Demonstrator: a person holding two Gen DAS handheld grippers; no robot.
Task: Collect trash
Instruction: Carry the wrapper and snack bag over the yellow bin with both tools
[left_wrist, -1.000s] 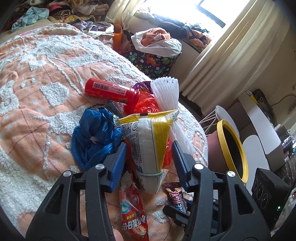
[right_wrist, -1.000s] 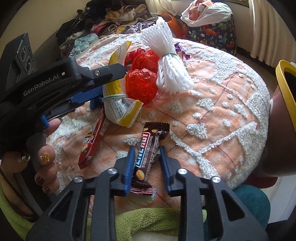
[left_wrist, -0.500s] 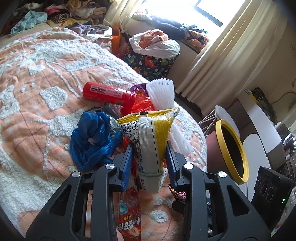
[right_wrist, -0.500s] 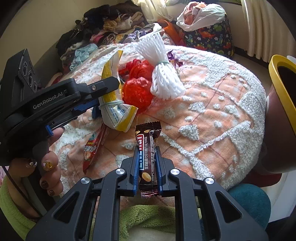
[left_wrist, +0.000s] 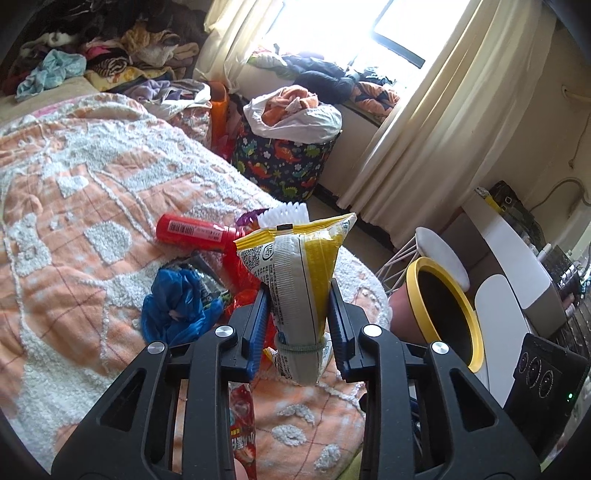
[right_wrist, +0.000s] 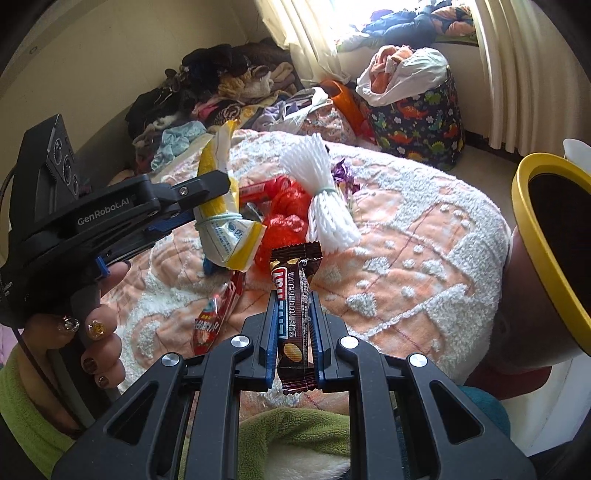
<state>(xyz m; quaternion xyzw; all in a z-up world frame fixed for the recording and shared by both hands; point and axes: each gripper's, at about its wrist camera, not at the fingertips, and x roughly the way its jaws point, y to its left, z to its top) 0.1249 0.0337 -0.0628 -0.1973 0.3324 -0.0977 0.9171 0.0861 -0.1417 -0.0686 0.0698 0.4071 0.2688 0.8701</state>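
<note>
Left gripper (left_wrist: 297, 317): closed on the yellow-and-white snack bag (left_wrist: 299, 280), blue pads pressing its lower body just above a green rubber band; bag lifted clear of the bedspread (left_wrist: 74, 177).

Right gripper (right_wrist: 294, 332): closed on the brown chocolate bar wrapper (right_wrist: 293, 321), pinched across its width near the middle, held above the near edge of the bed.

Snack bag axis: long axis along the fingers, flared sealed end pointing far and up, banded end toward the palm.

Wrapper axis: long axis also along the fingers, crimped end pointing far, other end hanging below the pads.

Still on the bed: red tube (left_wrist: 195, 232), blue plastic bag (left_wrist: 177, 310), red plastic bag (right_wrist: 286, 214), white foam fruit net (right_wrist: 325, 206), red sachet (right_wrist: 218, 314) near the edge.

Bin: yellow-rimmed bin (left_wrist: 443, 314) on the right beside the bed, mouth tilted toward the grippers.

Risk, bag: soft, air-filled body could squeeze out of the pads if the hold loosens on the swing right.

Risk, wrapper: thin, slick film could slide or twist between the pads.

Risk, drop: release short of the rim likely lands the trash on the floor.

Risk, crowding: both grippers heading to one mouth could bump.
</note>
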